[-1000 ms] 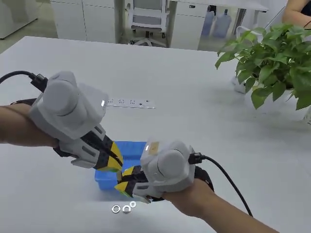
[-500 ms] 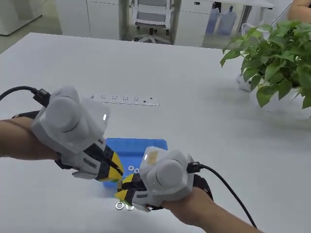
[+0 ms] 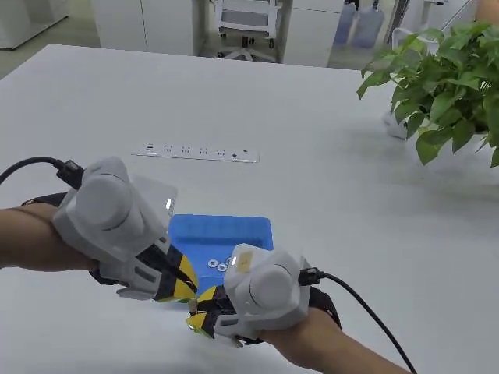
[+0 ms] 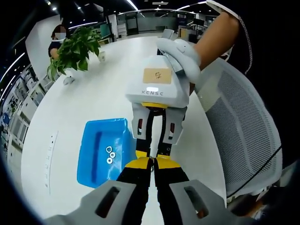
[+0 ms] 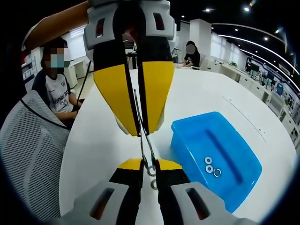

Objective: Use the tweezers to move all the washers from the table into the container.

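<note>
The blue container (image 3: 234, 232) lies on the white table with three washers (image 3: 221, 265) inside, also visible in the left gripper view (image 4: 109, 154) and the right gripper view (image 5: 211, 166). My left gripper (image 3: 185, 287) comes in from the left, shut on the thin metal tweezers (image 5: 140, 126). My right gripper (image 3: 199, 313) faces it from the near side, jaws closed in on the tweezers' arms (image 4: 152, 145). The tweezer tips reach a washer (image 5: 151, 171) on the table, and a second washer (image 5: 153, 184) lies just behind. In the head view the right gripper hides these table washers.
A white power strip (image 3: 195, 153) lies beyond the container. A potted plant (image 3: 444, 86) stands at the far right. An office chair (image 3: 249, 19) sits past the table's far edge, a mesh chair (image 4: 243, 131) on the near side. The near table edge is close.
The head camera has tilted, so the whole scene sits higher. The right gripper has shifted over the table washers, which the head view showed before and are now covered.
</note>
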